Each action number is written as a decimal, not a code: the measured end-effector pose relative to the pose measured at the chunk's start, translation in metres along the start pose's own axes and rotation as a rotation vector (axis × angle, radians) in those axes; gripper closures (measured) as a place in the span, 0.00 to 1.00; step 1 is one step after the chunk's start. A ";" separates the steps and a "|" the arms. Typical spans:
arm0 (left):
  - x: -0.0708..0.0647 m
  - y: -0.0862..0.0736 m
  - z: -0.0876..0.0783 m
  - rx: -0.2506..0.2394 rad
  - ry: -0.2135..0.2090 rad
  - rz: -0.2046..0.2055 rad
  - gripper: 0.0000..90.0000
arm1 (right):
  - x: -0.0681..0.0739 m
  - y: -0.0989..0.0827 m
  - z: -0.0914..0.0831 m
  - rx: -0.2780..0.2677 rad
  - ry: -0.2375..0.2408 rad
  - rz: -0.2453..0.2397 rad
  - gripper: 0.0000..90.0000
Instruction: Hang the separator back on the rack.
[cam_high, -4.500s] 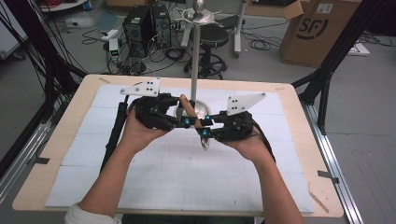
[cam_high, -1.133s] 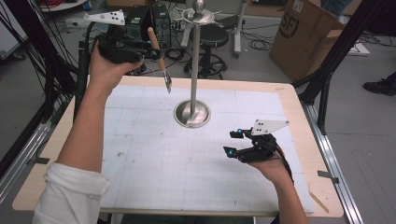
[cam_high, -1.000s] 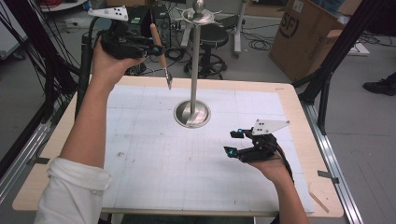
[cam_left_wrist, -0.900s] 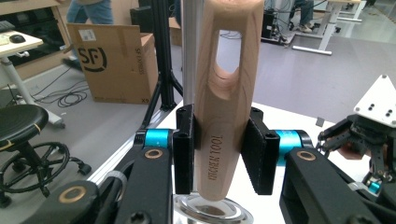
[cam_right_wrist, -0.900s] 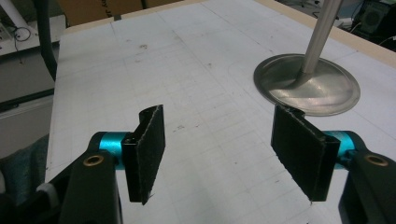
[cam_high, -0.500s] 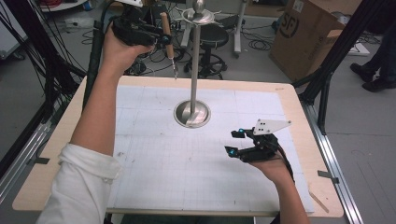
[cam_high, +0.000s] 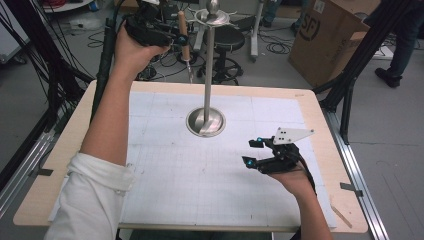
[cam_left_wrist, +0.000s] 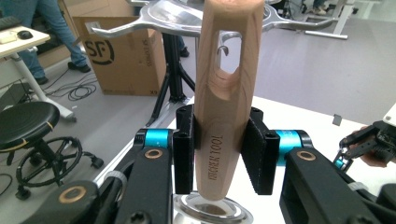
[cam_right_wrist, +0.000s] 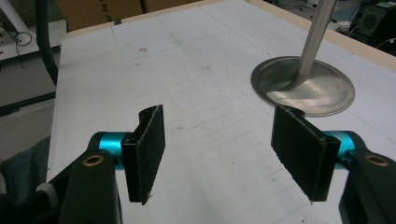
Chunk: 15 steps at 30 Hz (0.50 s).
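Two grippers are at work. Raised high beside the top of the metal stand (cam_high: 207, 75), the left gripper (cam_left_wrist: 219, 154) has its jaws clamped on a wooden handle (cam_left_wrist: 224, 98) with a slot cut through it; the stamped lettering on the wood reads roughly "TOOL", the rest unclear. A thin metal tip (cam_high: 190, 75) hangs below the handle. Low over the white mat (cam_high: 200, 170), the right gripper (cam_right_wrist: 229, 154) holds its jaws apart with nothing between them. Beyond the table, a cardboard box (cam_left_wrist: 119, 56) is printed "SF".
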<state>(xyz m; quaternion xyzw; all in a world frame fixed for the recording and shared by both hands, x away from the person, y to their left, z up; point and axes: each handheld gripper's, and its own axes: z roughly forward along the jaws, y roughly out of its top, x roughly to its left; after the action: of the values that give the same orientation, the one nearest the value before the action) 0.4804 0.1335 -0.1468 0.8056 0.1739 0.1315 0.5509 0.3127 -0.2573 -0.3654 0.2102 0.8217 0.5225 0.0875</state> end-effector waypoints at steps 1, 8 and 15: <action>0.000 0.000 0.000 0.005 0.005 0.003 0.75 | 0.000 0.000 0.000 0.000 -0.003 -0.005 0.38; -0.001 0.001 0.006 0.021 0.012 -0.002 0.75 | 0.001 0.000 0.000 -0.001 -0.003 -0.002 0.38; -0.003 0.004 0.015 0.036 0.019 -0.004 0.75 | 0.000 0.000 0.000 -0.001 0.001 -0.002 0.38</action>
<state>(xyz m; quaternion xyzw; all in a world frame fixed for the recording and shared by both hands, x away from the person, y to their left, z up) 0.4845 0.1185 -0.1486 0.8138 0.1833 0.1347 0.5348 0.3122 -0.2574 -0.3651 0.2093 0.8215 0.5231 0.0876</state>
